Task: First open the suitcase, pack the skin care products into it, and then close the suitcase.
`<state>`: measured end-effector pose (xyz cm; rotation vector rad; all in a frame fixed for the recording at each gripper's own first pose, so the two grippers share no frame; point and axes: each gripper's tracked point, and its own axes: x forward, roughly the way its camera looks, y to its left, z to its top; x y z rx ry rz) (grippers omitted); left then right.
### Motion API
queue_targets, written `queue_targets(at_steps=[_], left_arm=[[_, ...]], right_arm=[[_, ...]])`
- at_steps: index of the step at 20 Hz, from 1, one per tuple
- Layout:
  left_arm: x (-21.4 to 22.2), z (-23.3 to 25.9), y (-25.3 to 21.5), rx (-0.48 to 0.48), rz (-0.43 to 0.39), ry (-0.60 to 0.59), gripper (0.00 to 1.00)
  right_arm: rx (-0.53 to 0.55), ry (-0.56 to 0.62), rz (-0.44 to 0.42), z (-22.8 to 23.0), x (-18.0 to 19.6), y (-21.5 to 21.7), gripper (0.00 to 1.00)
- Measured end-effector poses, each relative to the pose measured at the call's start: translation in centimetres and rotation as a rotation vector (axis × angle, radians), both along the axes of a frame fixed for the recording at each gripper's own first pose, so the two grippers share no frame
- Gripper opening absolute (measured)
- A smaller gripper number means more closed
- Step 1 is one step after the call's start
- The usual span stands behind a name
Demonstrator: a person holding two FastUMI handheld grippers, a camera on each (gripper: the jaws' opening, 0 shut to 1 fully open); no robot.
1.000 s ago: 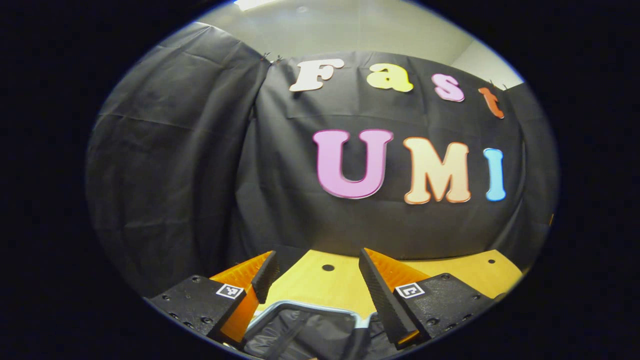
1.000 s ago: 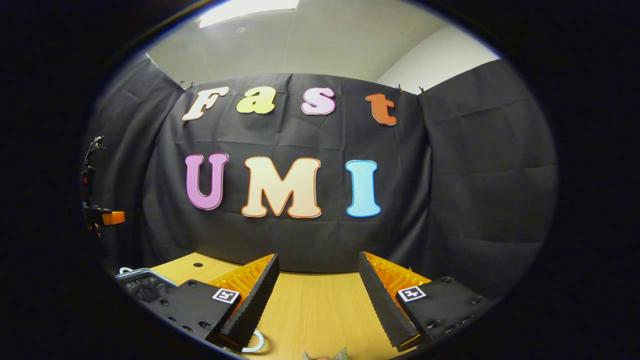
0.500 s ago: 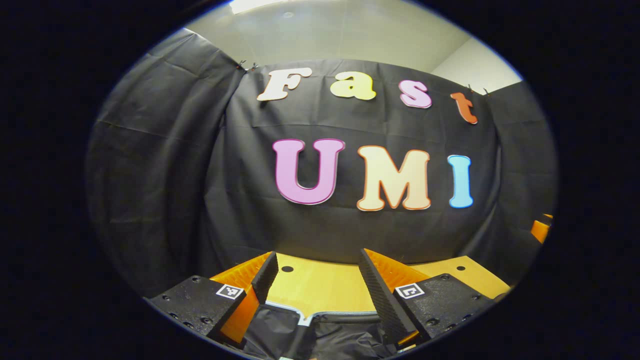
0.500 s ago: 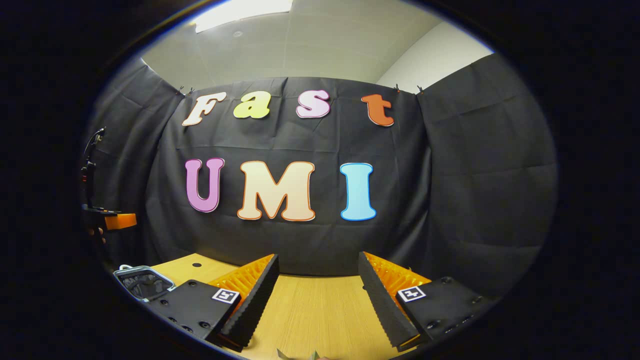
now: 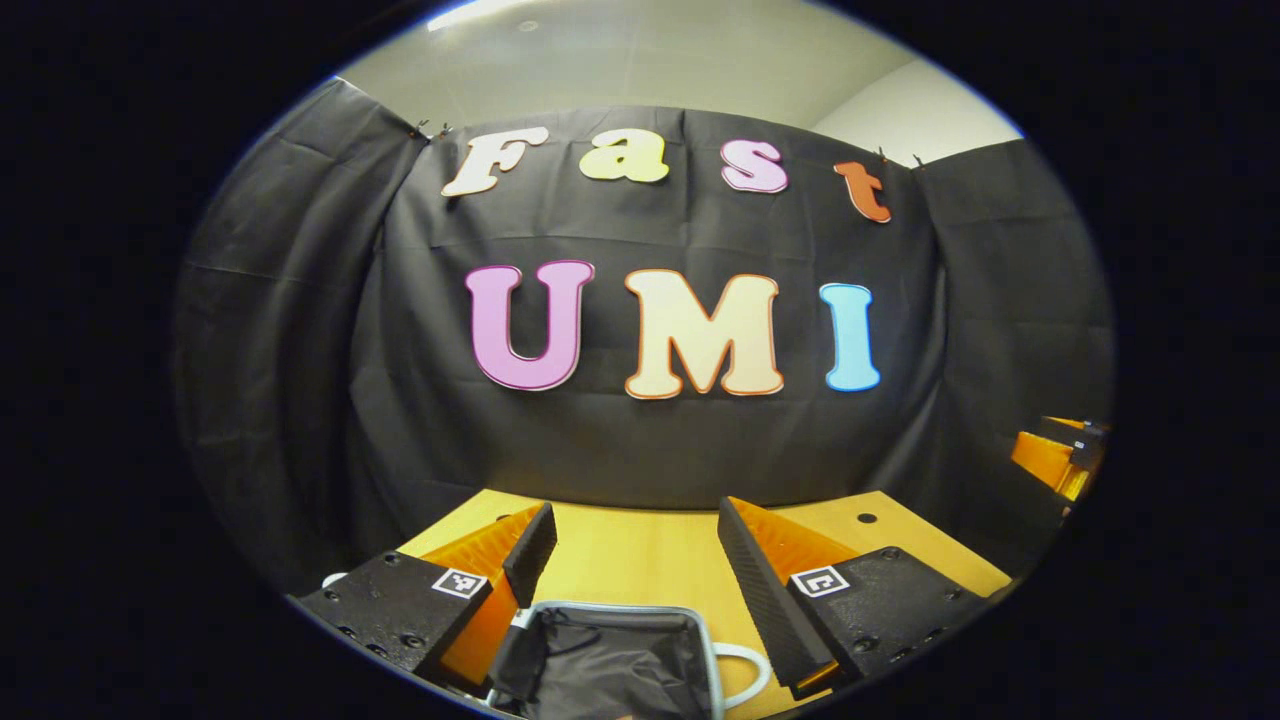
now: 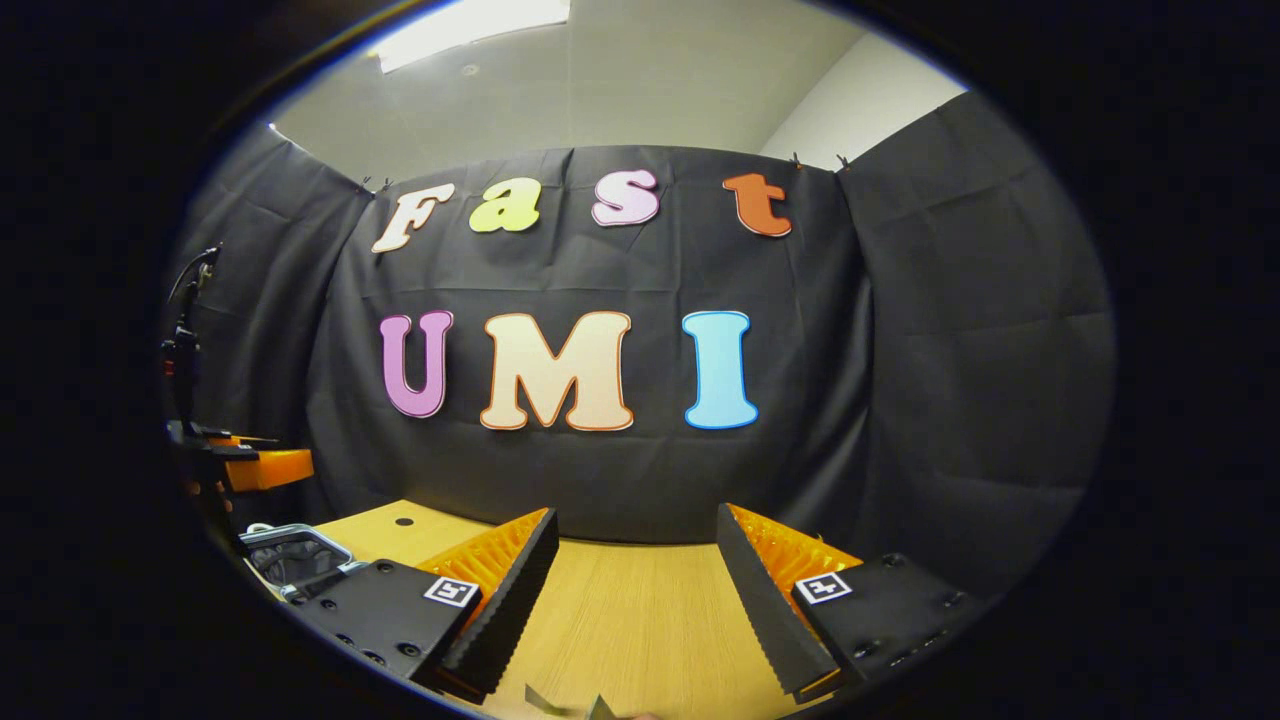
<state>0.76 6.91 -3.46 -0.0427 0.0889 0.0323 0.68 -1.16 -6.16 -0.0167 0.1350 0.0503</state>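
Note:
The suitcase lies open low in the left gripper view, a grey rim around black lining with a white handle on its right side. My left gripper hangs open just above and behind it, holding nothing. My right gripper is open over bare wooden table, also holding nothing. In the right gripper view the suitcase sits at the far left, below the left gripper. The tip of a greenish packet peeks in at the bottom edge; the rest is hidden.
The black cloth wall closes off the table's back and sides. The tabletop has small round holes. The right gripper's body shows at the far right of the left gripper view.
The left gripper has swung sideways; the suitcase's lining and white handle now sit between its fingers. In the right gripper view the left gripper has drifted closer. Both stayed open.

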Motion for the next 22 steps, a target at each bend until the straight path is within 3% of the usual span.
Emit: queue_targets(at_steps=[12,22], left_arm=[[-2.6,-6.2,-12.6,-0.030,-0.142,0.121,0.94],[-4.5,-13.6,-19.0,-0.053,-0.269,0.292,0.95]], right_arm=[[-0.012,0.036,0.063,-2.1,-1.9,-3.4,0.99],[-0.028,0.070,0.073,-3.4,-2.8,-4.7,0.99]])
